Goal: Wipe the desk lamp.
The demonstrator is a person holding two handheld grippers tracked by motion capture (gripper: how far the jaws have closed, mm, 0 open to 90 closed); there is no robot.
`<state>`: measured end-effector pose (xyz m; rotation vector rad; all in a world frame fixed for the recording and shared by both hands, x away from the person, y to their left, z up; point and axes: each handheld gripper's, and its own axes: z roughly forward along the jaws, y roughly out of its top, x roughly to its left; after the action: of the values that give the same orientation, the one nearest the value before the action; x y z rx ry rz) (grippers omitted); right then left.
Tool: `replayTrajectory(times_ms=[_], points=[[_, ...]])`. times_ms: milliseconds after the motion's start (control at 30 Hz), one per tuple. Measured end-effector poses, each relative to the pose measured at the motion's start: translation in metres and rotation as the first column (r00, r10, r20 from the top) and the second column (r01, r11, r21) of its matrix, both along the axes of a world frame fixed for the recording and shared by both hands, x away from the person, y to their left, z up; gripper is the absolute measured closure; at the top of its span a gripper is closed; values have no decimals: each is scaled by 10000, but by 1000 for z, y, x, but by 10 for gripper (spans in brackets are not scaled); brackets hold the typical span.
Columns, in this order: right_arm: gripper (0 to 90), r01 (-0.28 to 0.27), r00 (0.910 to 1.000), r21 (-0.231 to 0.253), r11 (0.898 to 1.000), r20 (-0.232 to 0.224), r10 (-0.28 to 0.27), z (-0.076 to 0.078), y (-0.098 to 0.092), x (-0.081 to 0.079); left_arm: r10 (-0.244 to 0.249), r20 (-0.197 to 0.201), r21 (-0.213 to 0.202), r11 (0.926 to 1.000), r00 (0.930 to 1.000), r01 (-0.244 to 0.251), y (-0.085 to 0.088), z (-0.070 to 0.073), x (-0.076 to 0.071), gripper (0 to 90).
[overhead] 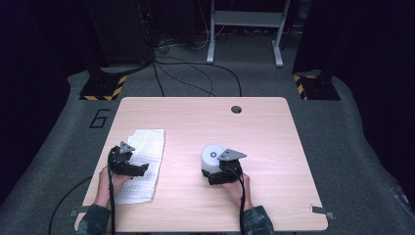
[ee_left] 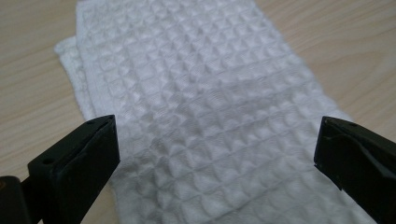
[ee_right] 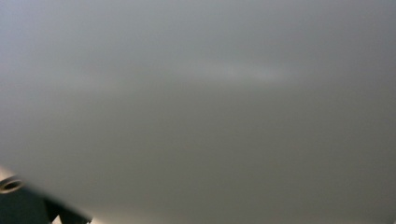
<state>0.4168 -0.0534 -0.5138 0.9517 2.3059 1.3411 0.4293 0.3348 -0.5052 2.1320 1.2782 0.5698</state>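
Observation:
A white waffle-weave towel (overhead: 142, 166) lies folded on the left part of the wooden table (overhead: 264, 142). My left gripper (overhead: 131, 164) hovers low over its near half. In the left gripper view the two black jaws stand wide apart with bare towel (ee_left: 201, 107) between them, so this gripper (ee_left: 215, 135) is open. A white cylinder (overhead: 211, 156) with a dark spot on top stands upright near the table's middle. My right gripper (overhead: 222, 169) is pressed against its near side. The cylinder's pale wall (ee_right: 201, 107) is a blur in the right gripper view, with one jaw just showing at the bottom left.
A round cable hole (overhead: 236, 109) sits near the table's far edge. Beyond the table, cables trail across the grey floor, with a white desk frame (overhead: 244, 29) and two stands on yellow-black striped bases (overhead: 103, 88) (overhead: 315, 85).

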Motion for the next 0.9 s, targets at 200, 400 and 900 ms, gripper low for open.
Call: replayTrajectory(times_ms=[200, 400, 900], points=[[58, 25, 10000, 13, 10000, -23, -25, 0, 0, 0, 76, -418, -63, 9999, 9991, -79, 6, -13, 4, 73], [58, 27, 10000, 12, 10000, -27, -27, 0, 0, 0, -1, -514, -289, 9996, 9987, -14, 10, -14, 3, 100], [58, 86, 10000, 42, 10000, -27, -86, -1, 1, -1, -255, -112, -480, 9985, 9996, 249, 3, -10, -6, 485]])
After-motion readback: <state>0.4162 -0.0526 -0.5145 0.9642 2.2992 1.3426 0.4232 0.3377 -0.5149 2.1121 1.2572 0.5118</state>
